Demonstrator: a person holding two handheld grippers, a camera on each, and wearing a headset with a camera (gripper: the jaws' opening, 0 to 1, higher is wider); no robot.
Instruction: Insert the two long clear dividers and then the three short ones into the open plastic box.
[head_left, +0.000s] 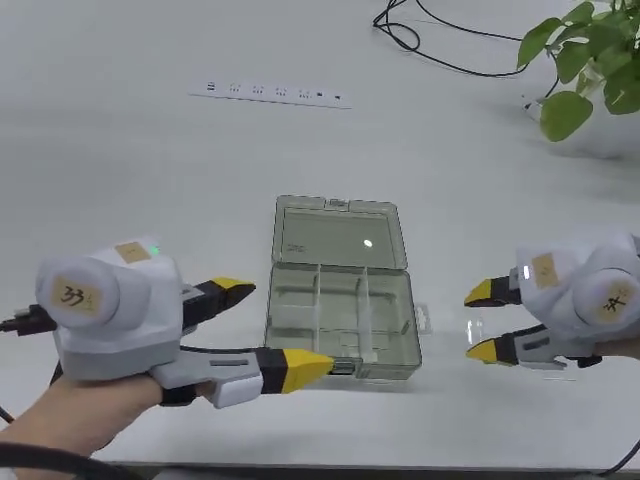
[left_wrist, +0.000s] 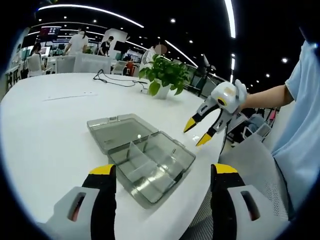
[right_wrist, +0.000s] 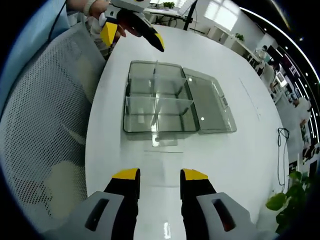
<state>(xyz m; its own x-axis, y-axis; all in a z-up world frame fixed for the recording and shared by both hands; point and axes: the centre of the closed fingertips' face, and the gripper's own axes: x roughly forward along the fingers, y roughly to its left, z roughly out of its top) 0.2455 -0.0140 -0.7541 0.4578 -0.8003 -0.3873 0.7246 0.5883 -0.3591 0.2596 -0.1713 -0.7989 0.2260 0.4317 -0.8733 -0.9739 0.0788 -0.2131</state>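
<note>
Box: clear plastic, open on the table, lid laid flat on the far side. Clear dividers stand upright inside and split it into compartments; their count is hard to tell.
Loose piece: a faint clear strip, flat on the table just beside the box, on the right gripper's side.
Left gripper: left of the box, one tip at its near-left corner, jaws wide, empty.
Right gripper: right of the box, clear of it, jaws parted, empty.
Power strip: well beyond the box.
Plant: beyond the box, to the right.
</note>
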